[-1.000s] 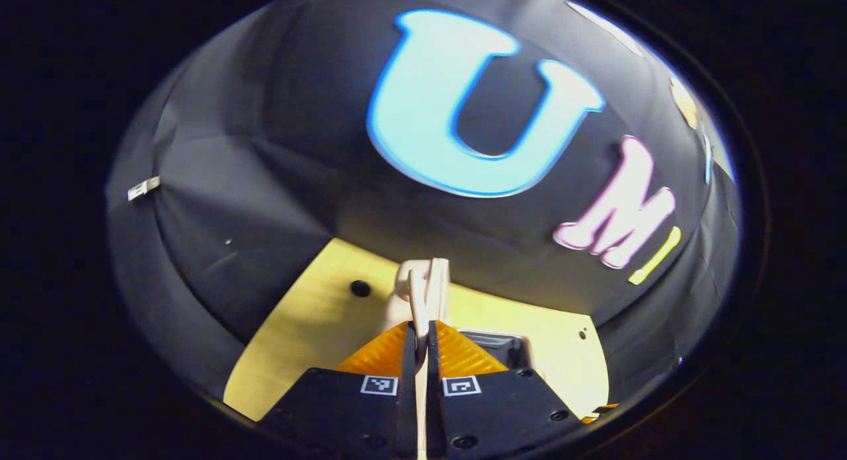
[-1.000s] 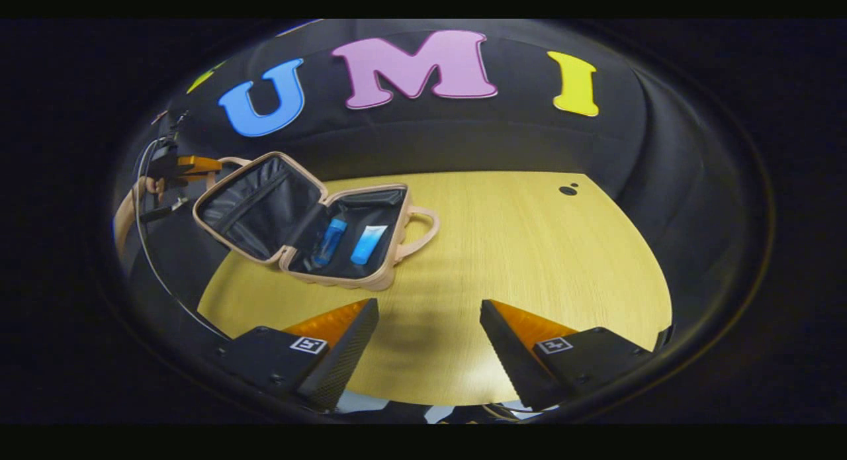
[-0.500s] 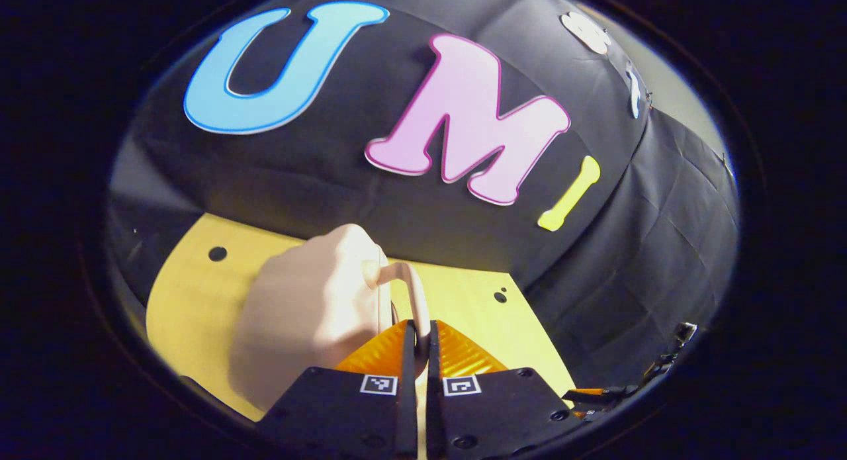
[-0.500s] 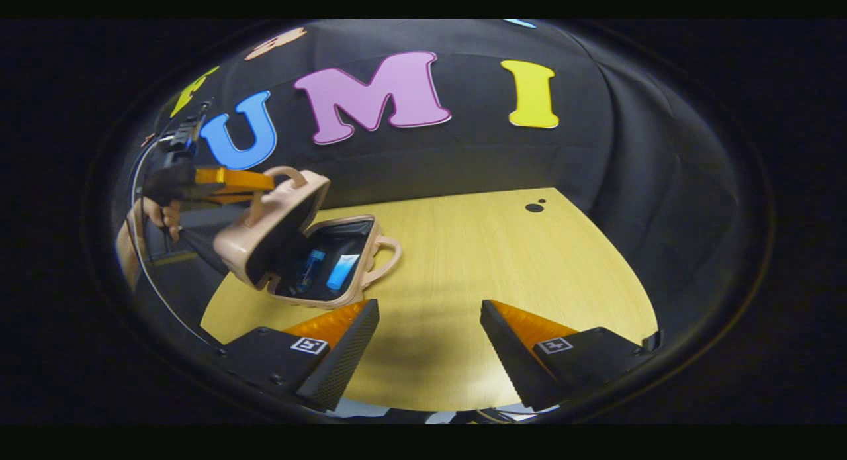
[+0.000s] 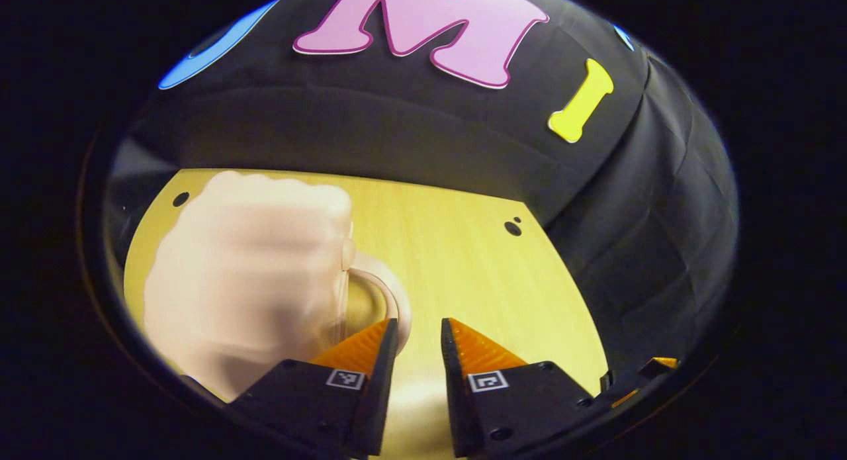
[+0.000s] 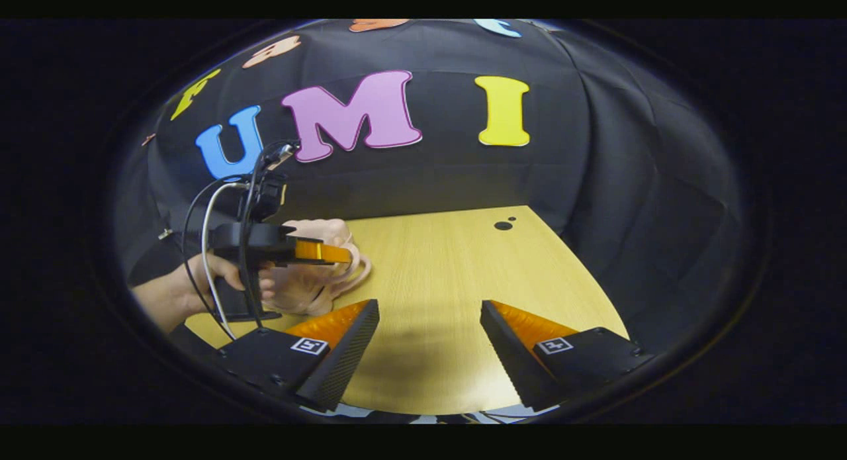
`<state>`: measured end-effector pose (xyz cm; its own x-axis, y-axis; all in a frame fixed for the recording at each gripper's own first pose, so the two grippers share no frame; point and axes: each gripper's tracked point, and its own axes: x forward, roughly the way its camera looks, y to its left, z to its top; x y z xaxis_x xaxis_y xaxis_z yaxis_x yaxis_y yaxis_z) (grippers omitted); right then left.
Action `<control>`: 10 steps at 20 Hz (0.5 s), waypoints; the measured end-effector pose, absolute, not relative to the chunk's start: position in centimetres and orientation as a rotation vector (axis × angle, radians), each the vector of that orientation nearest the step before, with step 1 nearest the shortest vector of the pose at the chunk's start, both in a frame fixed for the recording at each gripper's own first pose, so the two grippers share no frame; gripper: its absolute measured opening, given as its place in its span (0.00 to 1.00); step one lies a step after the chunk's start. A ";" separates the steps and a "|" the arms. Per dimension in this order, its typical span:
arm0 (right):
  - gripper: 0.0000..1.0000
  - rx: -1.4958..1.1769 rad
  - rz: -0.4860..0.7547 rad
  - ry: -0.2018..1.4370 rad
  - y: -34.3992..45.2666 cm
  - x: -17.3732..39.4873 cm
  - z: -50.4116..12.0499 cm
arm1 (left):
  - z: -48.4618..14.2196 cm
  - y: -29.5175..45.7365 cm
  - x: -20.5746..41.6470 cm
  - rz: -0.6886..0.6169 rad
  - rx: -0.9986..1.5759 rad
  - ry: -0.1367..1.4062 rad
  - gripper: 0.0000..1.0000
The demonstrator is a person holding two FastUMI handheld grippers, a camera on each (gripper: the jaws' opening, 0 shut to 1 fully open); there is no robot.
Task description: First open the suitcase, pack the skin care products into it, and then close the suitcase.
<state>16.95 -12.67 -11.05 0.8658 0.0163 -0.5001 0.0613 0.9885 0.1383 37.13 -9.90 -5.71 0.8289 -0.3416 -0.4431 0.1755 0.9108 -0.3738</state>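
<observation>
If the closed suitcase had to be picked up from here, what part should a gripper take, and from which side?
Probably the handle: a thin loop standing off the suitcase, with a gap a finger can enter. The shell looks too wide and rounded to pinch. Come from the handle side, where the left gripper sits open, one finger beside the loop. The case is blurred, so the latch state is unclear.

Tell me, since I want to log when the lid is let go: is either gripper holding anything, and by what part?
Nothing is held. The left gripper is open beside the suitcase handle; the right gripper is open over the table.
</observation>
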 end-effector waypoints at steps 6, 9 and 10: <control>0.98 0.196 -0.031 0.399 -13.1 18.5 -5.9 | 5.2 -6.6 29.9 -0.188 -0.114 0.138 0.98; 0.98 0.199 0.047 0.371 -10.0 17.0 -3.9 | 9.0 -5.9 23.5 -0.178 -0.168 0.015 0.96; 0.97 0.186 0.065 0.348 -9.3 16.7 -2.9 | 9.7 -5.8 21.3 -0.177 -0.213 -0.012 0.96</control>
<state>16.75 -9.35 -2.87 0.9381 0.0954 -0.3330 -0.0316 0.9808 0.1922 21.27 -5.77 9.67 0.9843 -0.1739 0.0309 0.1765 0.9619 -0.2089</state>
